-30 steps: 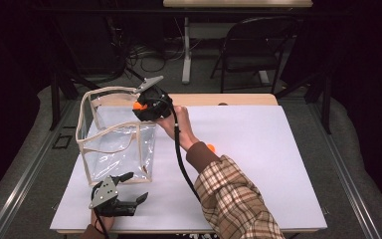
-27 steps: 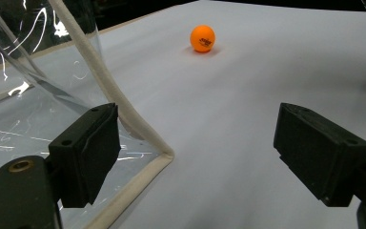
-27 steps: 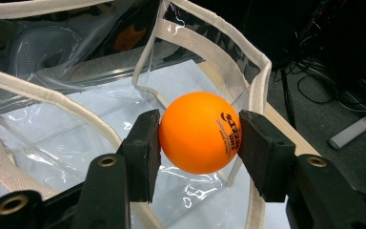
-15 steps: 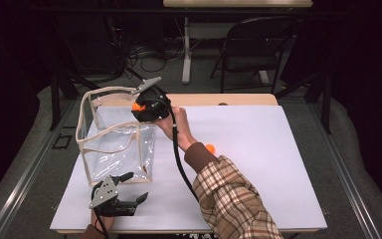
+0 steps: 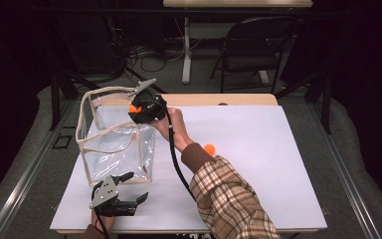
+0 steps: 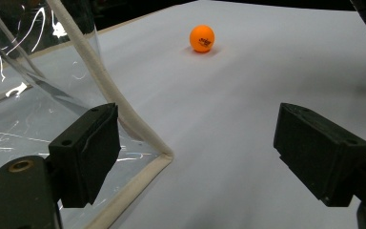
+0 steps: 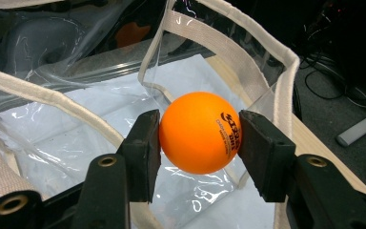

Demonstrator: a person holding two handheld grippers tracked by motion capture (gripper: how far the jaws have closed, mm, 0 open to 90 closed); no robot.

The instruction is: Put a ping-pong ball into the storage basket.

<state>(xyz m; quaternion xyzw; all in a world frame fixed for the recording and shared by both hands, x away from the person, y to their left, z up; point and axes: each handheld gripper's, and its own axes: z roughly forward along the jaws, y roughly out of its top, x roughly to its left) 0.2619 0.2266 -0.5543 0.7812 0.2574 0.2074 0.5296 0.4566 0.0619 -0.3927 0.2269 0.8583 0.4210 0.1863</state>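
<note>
High view: your right gripper [image 5: 138, 110] sits over the open mouth of the clear bag [image 5: 114, 149], at its far right corner, so that the ball it carries can drop inside and not beside the wall. Your left gripper [image 5: 129, 194] rests on the white sheet [image 5: 258, 164] just in front of the bag's near side, jaws apart and holding nothing, placed to steady the bag if it shifts. A second orange ball [image 5: 209, 149] lies on the sheet to the right of the bag, partly behind your sleeve [image 5: 229, 199]. The sheet covers a wooden tabletop [image 5: 229, 99]; beyond it stand a folding chair [image 5: 256, 50] and a tangle of cables [image 5: 144, 55] on a dark floor.

Left gripper view: the jaws stand wide apart, with the bag's webbing corner [image 6: 164, 156] just beside the left jaw. The spare ball [image 6: 202, 38] rests well ahead on the sheet.

Right gripper view: the jaws are clamped on an orange ball [image 7: 200, 132], one pad on each side. It hangs above the bag's interior, inside the line of the webbing rim [image 7: 248, 57], so judge the release as safe from here.
</note>
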